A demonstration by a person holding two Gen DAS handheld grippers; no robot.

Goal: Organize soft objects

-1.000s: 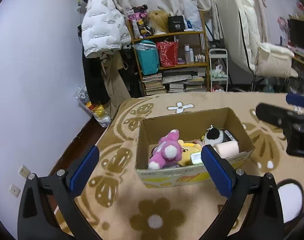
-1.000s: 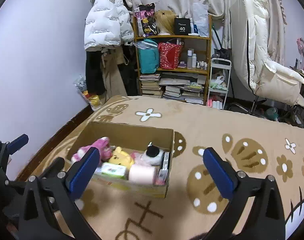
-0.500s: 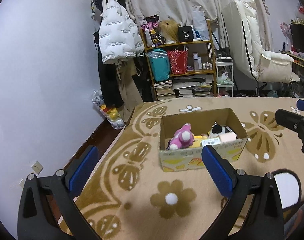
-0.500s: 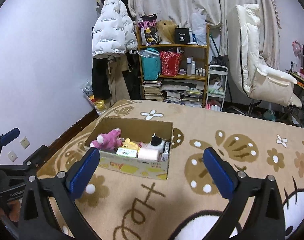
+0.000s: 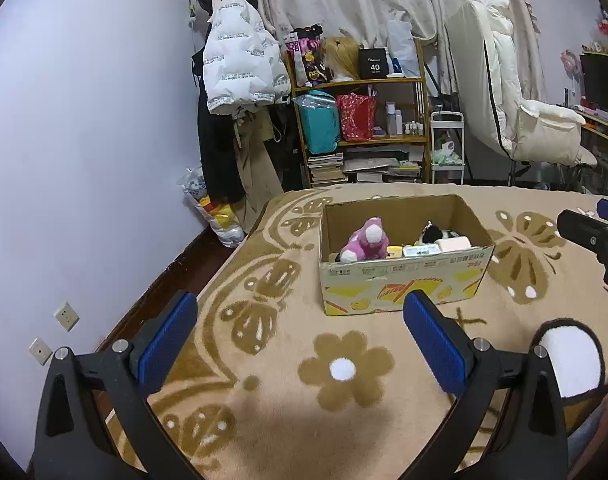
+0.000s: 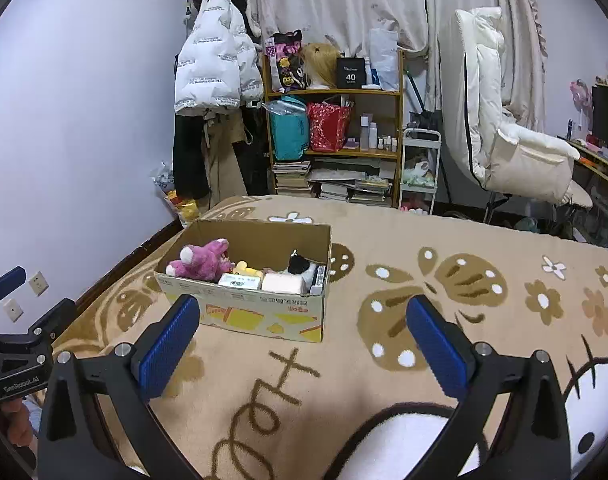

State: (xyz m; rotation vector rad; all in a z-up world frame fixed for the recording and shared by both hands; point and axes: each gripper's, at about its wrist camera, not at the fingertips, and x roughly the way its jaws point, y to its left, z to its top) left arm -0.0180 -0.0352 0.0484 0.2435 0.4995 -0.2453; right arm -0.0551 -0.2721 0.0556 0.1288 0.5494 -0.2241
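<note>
A: What sits lowest in the frame?

B: The left gripper (image 5: 300, 332) with blue-padded black fingers, spread wide and empty over the tan flower-patterned blanket (image 5: 344, 368). The right gripper (image 6: 304, 334) is the same, jaws apart, holding nothing.

A: And the soft things?

B: At mid-frame, in the open cardboard box (image 6: 264, 312): a pink plush bear (image 6: 204, 260) at its left, a black-and-white plush (image 6: 300, 265) at its right.

A: Beyond it?

B: A wooden shelf (image 6: 336, 140) at upper centre, with a white puffer jacket (image 6: 212, 76) hanging left of it.
</note>
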